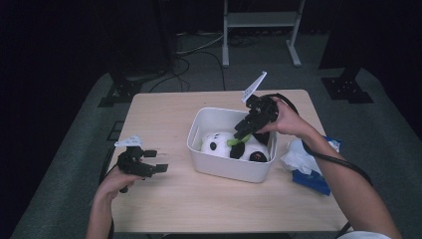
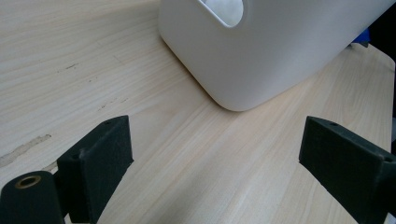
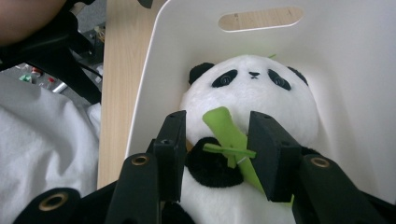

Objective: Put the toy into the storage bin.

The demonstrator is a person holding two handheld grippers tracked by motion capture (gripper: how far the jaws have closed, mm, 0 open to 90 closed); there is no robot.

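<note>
A white plastic bin (image 1: pixel 226 168) stands on the wooden table (image 1: pixel 159 112), right of centre. Inside it lies a black-and-white panda toy (image 1: pixel 215 142) holding a green bamboo piece (image 1: pixel 232 142). My right gripper (image 1: pixel 242 133) reaches down into the bin from the right. In the right gripper view its jaws (image 3: pixel 217 128) are closed in on the panda (image 3: pixel 252 86), pinching the black paw and the bamboo (image 3: pixel 224 123) against the bin wall (image 3: pixel 355 70). My left gripper (image 1: pixel 158 161) hovers open over bare table left of the bin; its jaws (image 2: pixel 215 135) face the bin's corner (image 2: pixel 261 51).
A blue tissue pack with white tissue (image 1: pixel 308 172) lies at the table's right edge, beside the bin. A white metal stand (image 1: pixel 259 20) and cables are on the floor beyond the table. White fabric (image 3: pixel 42 154) shows at the left of the right gripper view.
</note>
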